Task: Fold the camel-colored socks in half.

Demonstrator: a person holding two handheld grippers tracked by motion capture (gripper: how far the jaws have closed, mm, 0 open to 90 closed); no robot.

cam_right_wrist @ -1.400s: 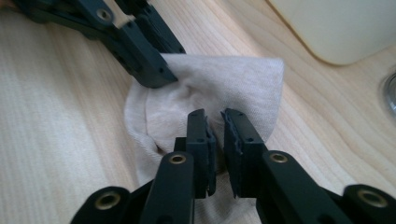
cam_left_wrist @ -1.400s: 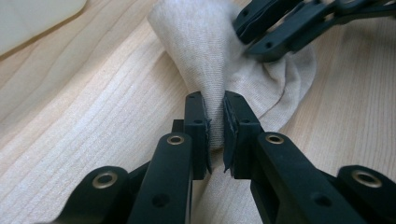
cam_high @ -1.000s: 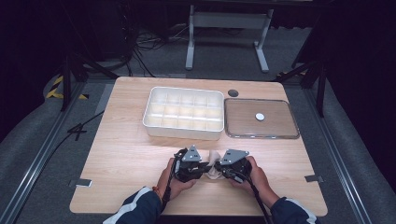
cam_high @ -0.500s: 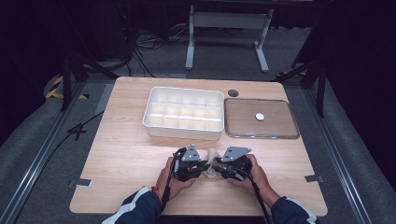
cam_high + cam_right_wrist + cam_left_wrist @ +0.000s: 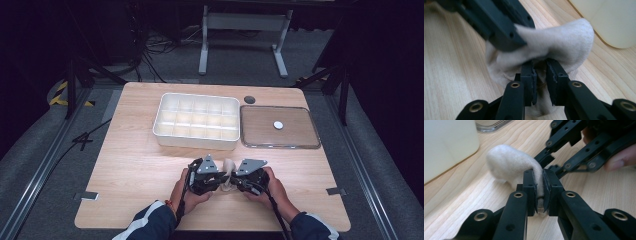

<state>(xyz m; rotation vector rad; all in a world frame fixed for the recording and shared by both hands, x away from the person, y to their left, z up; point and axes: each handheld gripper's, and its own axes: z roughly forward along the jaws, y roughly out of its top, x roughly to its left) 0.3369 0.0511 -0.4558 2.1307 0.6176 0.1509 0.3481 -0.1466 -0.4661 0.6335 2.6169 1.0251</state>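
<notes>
One sock on table, near front edge, between two grippers. Left gripper pinching sock fold tight, jaws pressed on cloth. Right gripper jaws slightly apart, cloth between them (grip unclear, cannot tell). One tray, one lid behind, side by side.

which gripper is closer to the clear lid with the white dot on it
Right. The right gripper sits below the lid's near left corner; the left gripper lies farther left, under the white tray.
</notes>
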